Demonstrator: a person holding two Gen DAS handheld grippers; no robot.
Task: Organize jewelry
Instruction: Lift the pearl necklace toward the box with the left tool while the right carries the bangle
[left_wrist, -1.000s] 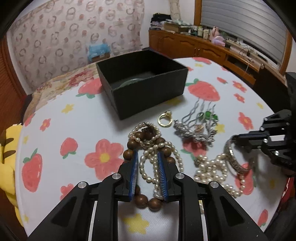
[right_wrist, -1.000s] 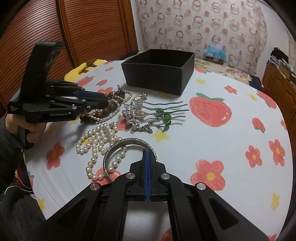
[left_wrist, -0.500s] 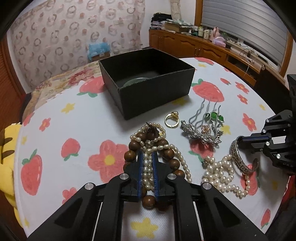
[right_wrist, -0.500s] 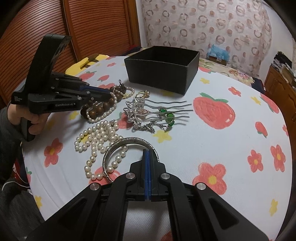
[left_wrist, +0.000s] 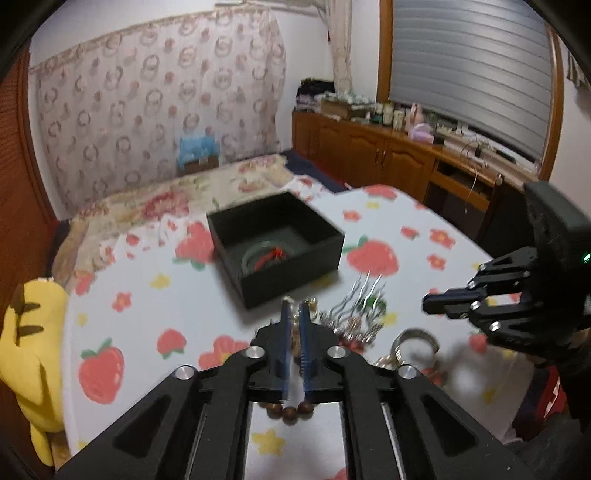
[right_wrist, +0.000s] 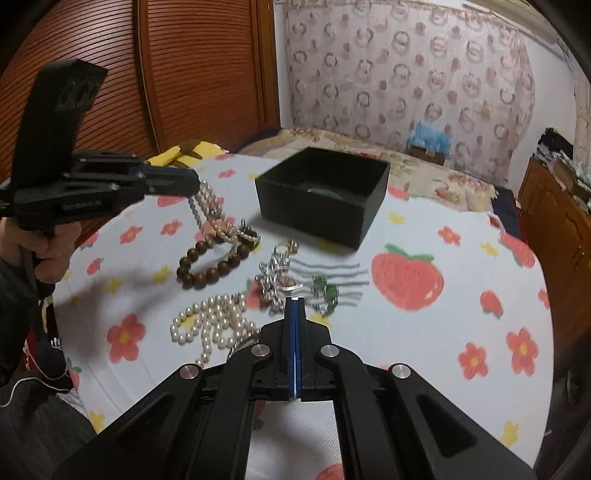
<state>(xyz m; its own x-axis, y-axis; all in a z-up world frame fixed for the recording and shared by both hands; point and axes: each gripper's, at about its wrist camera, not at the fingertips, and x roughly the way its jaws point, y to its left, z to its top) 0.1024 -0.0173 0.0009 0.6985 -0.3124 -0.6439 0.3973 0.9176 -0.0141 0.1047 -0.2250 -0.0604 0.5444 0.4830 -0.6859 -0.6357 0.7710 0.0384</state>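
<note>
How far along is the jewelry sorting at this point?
Done: one greenish bangle lies in the black box. In hand: left tongs shut on a hanging pearl strand; right tongs shut beside the silver bangle, grip unclear. Left: wooden beads, hair comb, ring, loose pearls on the table.

Black box (right_wrist: 321, 210), white strawberry-and-flower tablecloth (right_wrist: 424, 332).

My right gripper's body is hiding part of the silver bangle (right_wrist: 242, 341) in its own view. Motion is blurring the hair combs (left_wrist: 364, 308), and whatever is lying inside the black box (left_wrist: 295, 264) is staying indistinct.
</note>
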